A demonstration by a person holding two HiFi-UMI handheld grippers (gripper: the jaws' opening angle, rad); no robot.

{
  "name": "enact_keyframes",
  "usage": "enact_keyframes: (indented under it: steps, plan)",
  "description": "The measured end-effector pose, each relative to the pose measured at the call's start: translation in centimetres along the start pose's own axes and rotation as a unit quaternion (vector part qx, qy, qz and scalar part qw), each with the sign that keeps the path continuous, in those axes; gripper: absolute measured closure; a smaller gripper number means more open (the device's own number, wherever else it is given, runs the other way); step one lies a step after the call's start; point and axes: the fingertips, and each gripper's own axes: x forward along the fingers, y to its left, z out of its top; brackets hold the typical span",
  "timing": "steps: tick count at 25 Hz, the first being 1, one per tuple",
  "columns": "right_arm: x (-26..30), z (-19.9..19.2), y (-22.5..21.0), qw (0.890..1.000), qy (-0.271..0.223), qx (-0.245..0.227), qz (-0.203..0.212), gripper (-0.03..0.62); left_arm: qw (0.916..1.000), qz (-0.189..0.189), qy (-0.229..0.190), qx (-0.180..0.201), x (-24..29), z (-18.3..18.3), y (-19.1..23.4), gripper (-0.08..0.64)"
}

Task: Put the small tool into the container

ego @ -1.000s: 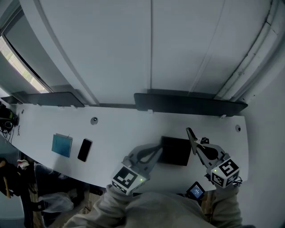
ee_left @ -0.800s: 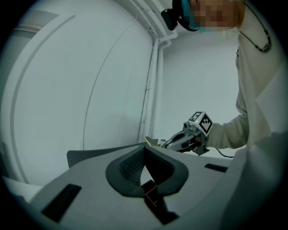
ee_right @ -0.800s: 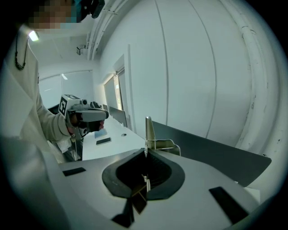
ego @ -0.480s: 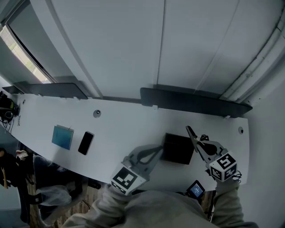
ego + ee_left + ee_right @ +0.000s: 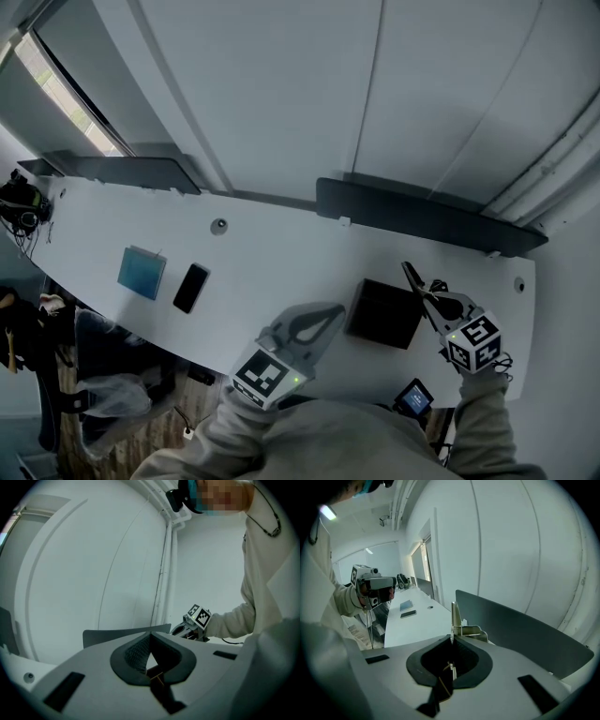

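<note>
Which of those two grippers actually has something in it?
The right gripper: its jaws are shut on a small metal tool. The left gripper is shut with nothing between its jaws.

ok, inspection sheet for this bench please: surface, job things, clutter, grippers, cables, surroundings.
Surface: long white table, two round grommets.
Job's things: black square container on the table; small thin metal tool held beside its right side, not inside.
Clutter: teal square pad and black phone side by side, far left of the container.
Grippers: left gripper shut, empty, by the container's left side; right gripper shut on the tool.
Cables: dark tangle, likely cables, at the table's left end.
Surroundings: dark divider panels along the back; white wall.
</note>
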Motion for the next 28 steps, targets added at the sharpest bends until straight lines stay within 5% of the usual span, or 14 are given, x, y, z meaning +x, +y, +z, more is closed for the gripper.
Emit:
enact_keyframes:
  steps: [28]
  plan:
    - [5.3, -2.8, 0.4, 0.993, 0.077, -0.074, 0.046, 0.571, 0.9965, 0.075, 0.015, -0.032, -3.5, -3.5, 1.0, 0.565]
